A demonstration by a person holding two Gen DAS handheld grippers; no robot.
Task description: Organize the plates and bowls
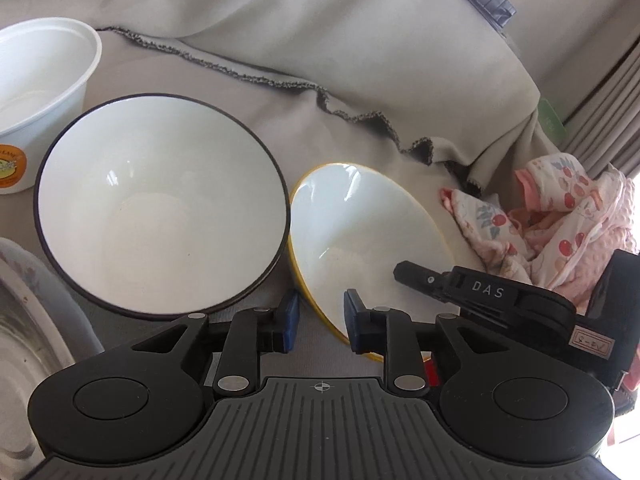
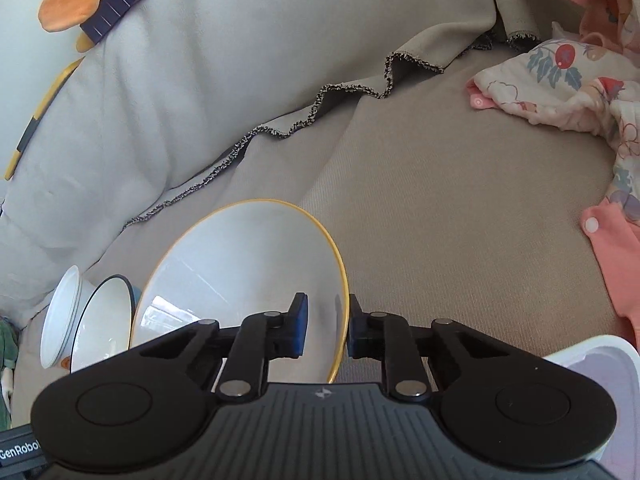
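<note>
On a beige sofa seat (image 1: pixel 224 92) draped with a fringed throw (image 1: pixel 360 40), 2 bowls sit side by side. In the left wrist view, the black-rimmed bowl (image 1: pixel 160 204) stands upright, and the yellow-rimmed bowl (image 1: pixel 368 240) is tilted, its opening facing up and to the left, its rim touching or nearly touching the black rim. A white tub (image 1: pixel 40 92) with an orange sticker stands behind the black-rimmed bowl at far left. A pale plate (image 1: pixel 24 320) shows at the lower left edge.

The left gripper (image 1: pixel 320 322) has its jaws partly open on either side of the yellow bowl's near rim; I cannot tell whether the pads touch it. The right gripper (image 1: pixel 480 296) reaches in from the right, 1 black finger lying inside the bowl.

From the right wrist view, the right gripper (image 2: pixel 325 330) straddles the yellow-rimmed bowl's (image 2: pixel 240 280) right edge, 1 blue pad inside and the other outside, jaws narrowly parted with the wall between them; whether they press it is unclear. The black-rimmed bowl (image 2: pixel 102 328) and the white tub (image 2: pixel 64 316) lie beyond, to the left. Pink printed cloth (image 2: pixel 560 88) is bunched at the right of the seat, well apart from the bowls.
</note>
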